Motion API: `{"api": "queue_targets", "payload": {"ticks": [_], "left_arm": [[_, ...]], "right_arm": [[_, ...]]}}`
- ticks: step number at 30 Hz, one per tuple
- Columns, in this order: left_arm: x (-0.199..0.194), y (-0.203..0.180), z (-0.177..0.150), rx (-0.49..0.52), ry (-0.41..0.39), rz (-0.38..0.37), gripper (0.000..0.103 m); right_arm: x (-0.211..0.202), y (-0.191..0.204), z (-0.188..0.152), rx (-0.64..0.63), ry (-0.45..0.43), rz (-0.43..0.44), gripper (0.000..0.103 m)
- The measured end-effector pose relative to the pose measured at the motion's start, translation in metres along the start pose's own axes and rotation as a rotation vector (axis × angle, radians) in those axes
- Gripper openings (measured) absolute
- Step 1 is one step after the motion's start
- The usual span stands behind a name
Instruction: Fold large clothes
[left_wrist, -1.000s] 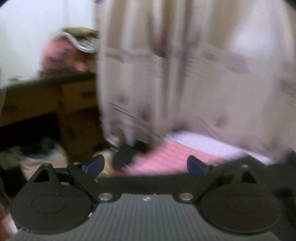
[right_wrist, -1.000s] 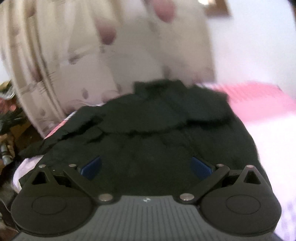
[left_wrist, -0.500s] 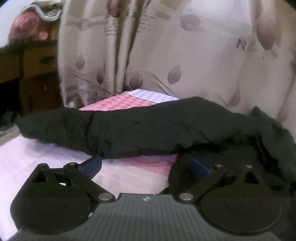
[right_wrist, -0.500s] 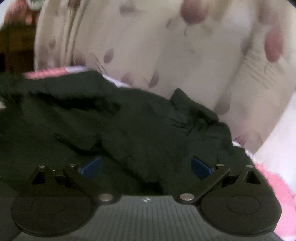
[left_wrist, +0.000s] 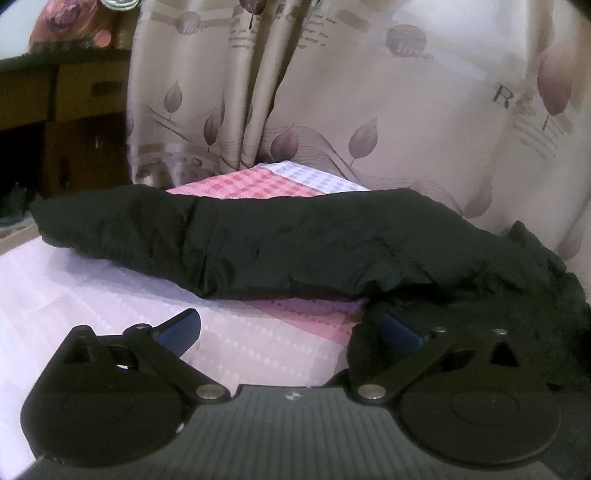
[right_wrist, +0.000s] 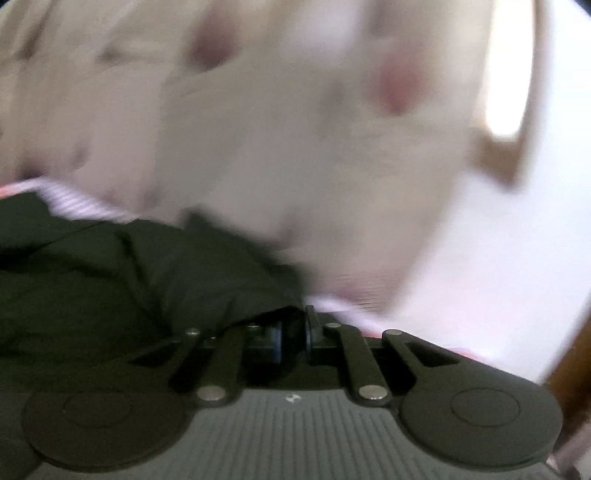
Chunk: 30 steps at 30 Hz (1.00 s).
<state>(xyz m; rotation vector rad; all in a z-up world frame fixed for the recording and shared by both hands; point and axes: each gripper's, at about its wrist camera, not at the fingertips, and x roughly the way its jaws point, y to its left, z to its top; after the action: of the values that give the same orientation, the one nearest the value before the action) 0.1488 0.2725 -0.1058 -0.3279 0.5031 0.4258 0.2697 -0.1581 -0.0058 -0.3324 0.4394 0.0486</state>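
Observation:
A black garment (left_wrist: 295, 243) lies in a long rumpled band across the checked pink and white bedsheet (left_wrist: 92, 295). My left gripper (left_wrist: 288, 321) hovers low over the sheet in front of it, jaws wide and still opening. Only sheet shows between them, though the garment's edge drapes over the right finger (left_wrist: 399, 328). In the blurred right wrist view the black garment (right_wrist: 110, 277) fills the lower left. My right gripper (right_wrist: 293, 332) is closing, its jaws nearly together with a fold of the garment's edge pinched between them.
A beige curtain (left_wrist: 369, 92) with leaf prints hangs right behind the bed. A dark wooden cabinet (left_wrist: 74, 110) stands at the left. In the right wrist view the curtain (right_wrist: 295, 129) and a pale wall (right_wrist: 517, 258) lie beyond the garment.
The left gripper sank from facing the curtain to just above the bed, then held still. The right gripper swung to the garment's right edge and its jaws went from wide to nearly shut.

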Motion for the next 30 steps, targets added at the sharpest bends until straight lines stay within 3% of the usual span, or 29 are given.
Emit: {"api": "queue_targets", "payload": {"ticks": [3,7,10,13,16,17,19,20,21,22,24,27,29,30], "left_arm": [[0.000,-0.003,0.000,0.008,-0.002,0.009,0.103],[0.000,-0.004,0.000,0.020,-0.006,0.017,0.103],[0.000,-0.005,0.000,0.025,-0.004,0.021,0.103],[-0.001,-0.007,0.000,0.039,-0.006,0.033,0.103],[-0.006,-0.011,0.005,0.101,-0.007,0.035,0.103],[-0.012,-0.013,0.007,0.134,-0.018,0.039,0.103],[-0.027,-0.011,0.012,0.199,-0.043,0.018,0.103],[-0.034,-0.009,0.014,0.232,-0.047,0.007,0.103],[-0.042,-0.004,0.016,0.265,-0.044,-0.009,0.103],[-0.047,0.001,0.016,0.287,-0.042,-0.015,0.103],[-0.055,0.013,0.015,0.322,-0.025,-0.003,0.103],[-0.056,0.033,0.008,0.319,0.088,-0.024,0.102],[-0.057,0.042,0.001,0.298,0.143,-0.051,0.094],[-0.058,0.045,-0.003,0.286,0.165,-0.054,0.089]], "right_arm": [[-0.021,-0.090,-0.005,0.065,0.005,-0.140,0.011],[-0.027,-0.198,-0.033,0.158,0.093,-0.280,0.011],[-0.012,-0.249,-0.069,0.234,0.191,-0.327,0.011],[0.000,-0.298,-0.113,0.380,0.303,-0.411,0.018],[-0.018,-0.327,-0.151,0.615,0.303,-0.442,0.024],[-0.033,-0.329,-0.161,0.688,0.277,-0.397,0.026],[-0.066,-0.319,-0.174,0.774,0.240,-0.228,0.034],[-0.079,-0.309,-0.177,0.786,0.234,-0.144,0.056],[-0.097,-0.291,-0.181,0.788,0.249,-0.017,0.087],[-0.110,-0.277,-0.185,0.783,0.266,0.071,0.095],[-0.143,-0.247,-0.194,0.774,0.264,0.193,0.096],[-0.173,-0.201,-0.210,0.738,0.328,0.347,0.096],[-0.180,-0.183,-0.219,0.735,0.344,0.401,0.095],[-0.182,-0.174,-0.221,0.723,0.357,0.420,0.090]]}}
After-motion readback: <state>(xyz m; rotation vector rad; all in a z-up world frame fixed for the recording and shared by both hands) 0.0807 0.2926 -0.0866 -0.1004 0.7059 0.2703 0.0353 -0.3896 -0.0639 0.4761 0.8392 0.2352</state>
